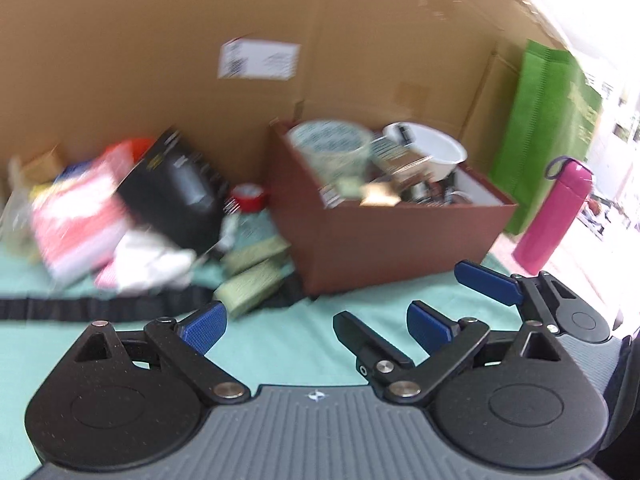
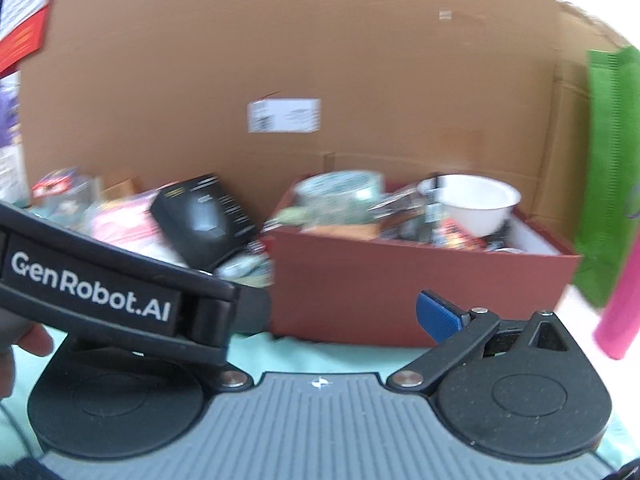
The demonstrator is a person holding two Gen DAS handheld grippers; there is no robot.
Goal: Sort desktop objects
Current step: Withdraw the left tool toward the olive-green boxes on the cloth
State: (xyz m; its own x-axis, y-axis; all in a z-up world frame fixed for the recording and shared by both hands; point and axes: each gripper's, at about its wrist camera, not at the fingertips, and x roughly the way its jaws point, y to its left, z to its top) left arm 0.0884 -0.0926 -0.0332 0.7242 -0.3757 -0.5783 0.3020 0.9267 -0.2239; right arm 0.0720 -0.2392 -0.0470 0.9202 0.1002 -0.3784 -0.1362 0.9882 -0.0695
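Left to right, on a pale green tablecloth [image 1: 280, 344]:

- Loose heap of blurred desktop items [image 1: 92, 216]: red-and-white packets, white crumpled material, a tan carton; details unreadable.
- Black rectangular carton [image 1: 176, 192], tilted, leaning on the heap.
- Red-capped small container [image 1: 249, 197], just behind the olive-green flat packets [image 1: 252, 280] lying at the box's left foot.
- Black strap [image 1: 80, 307], stretched along the cloth in front of the heap.
- Dark red open storage box [image 1: 384, 240], holding a patterned teal-and-white cup [image 1: 330, 148], a white round bowl [image 1: 434, 152] and mixed small clutter.
- Green fabric bag [image 1: 544, 128], upright, right of the box.
- Magenta flask with grey loop [image 1: 554, 216], standing near the bag.
- Brown corrugated cardboard sheet with a white label [image 1: 160, 48], backing everything.

Left gripper [image 1: 316, 326]: blue-padded fingers spread apart, nothing between them, low over the cloth before the box. Right gripper [image 1: 432, 300]: fingers parted, empty, beside the left one; in its own view the left unit covers its left finger.
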